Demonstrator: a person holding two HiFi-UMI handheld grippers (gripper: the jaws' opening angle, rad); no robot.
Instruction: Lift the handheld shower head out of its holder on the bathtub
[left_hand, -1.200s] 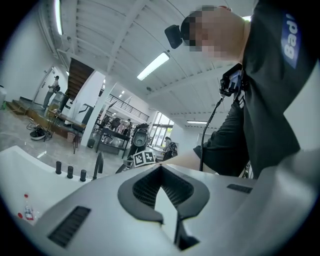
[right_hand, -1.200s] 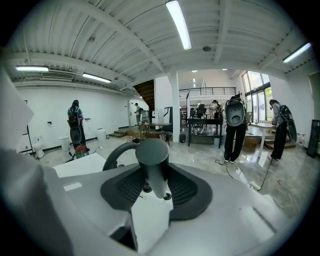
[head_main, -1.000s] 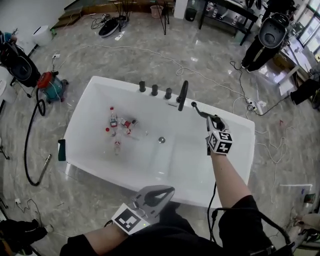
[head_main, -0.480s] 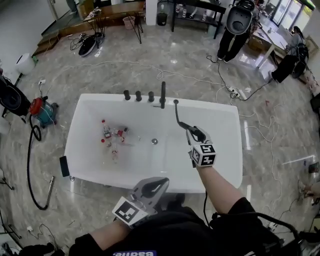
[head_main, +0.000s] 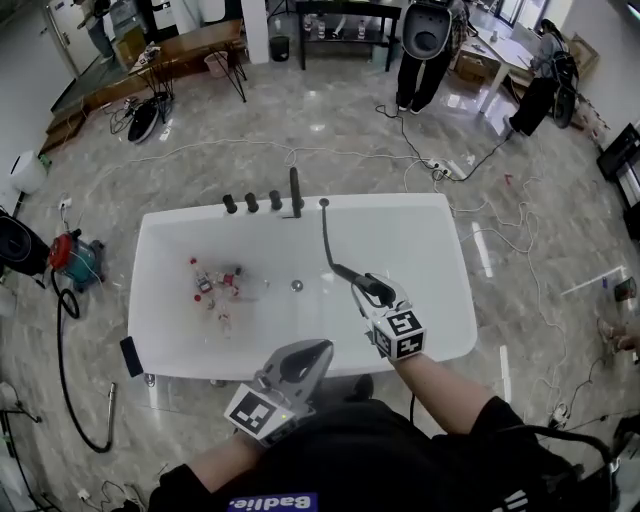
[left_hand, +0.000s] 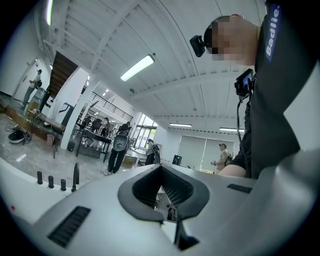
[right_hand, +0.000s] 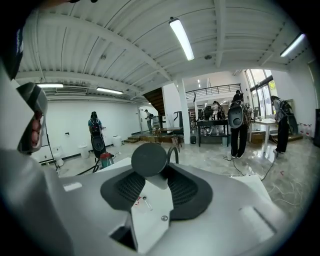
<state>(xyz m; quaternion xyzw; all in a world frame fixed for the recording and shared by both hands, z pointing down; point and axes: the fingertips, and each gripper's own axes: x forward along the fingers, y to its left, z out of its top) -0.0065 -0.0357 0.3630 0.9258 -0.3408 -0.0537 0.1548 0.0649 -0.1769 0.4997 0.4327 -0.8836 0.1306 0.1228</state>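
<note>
- Currently the right tongs (head_main: 372, 292) are clamped on the shower head (head_main: 350, 273). In the right gripper view its dark round disc (right_hand: 148, 158) sits between the two ribbed pads.
- The left tongs (head_main: 322, 348) are closed tip to tip with nothing between them, low in the head view's centre, at the near rim of the bathtub (head_main: 455, 300).
- The shower head is out of its holder and hangs over the right half of the tub, below the frame's centre.
- Its dark hose (head_main: 325, 235) runs up the frame from the head to the far rim, just right of the spout (head_main: 296, 192).
- Three dark knobs (head_main: 251, 202) stand in a row on that rim, left of the spout.
- Several small bottles (head_main: 208, 285) lie inside the tub at its left, and the drain (head_main: 296, 286) is near the middle.
- Cables trail over the marble floor (head_main: 520, 260) around the tub.
- A red vacuum (head_main: 70, 255) stands at the left edge.
</note>
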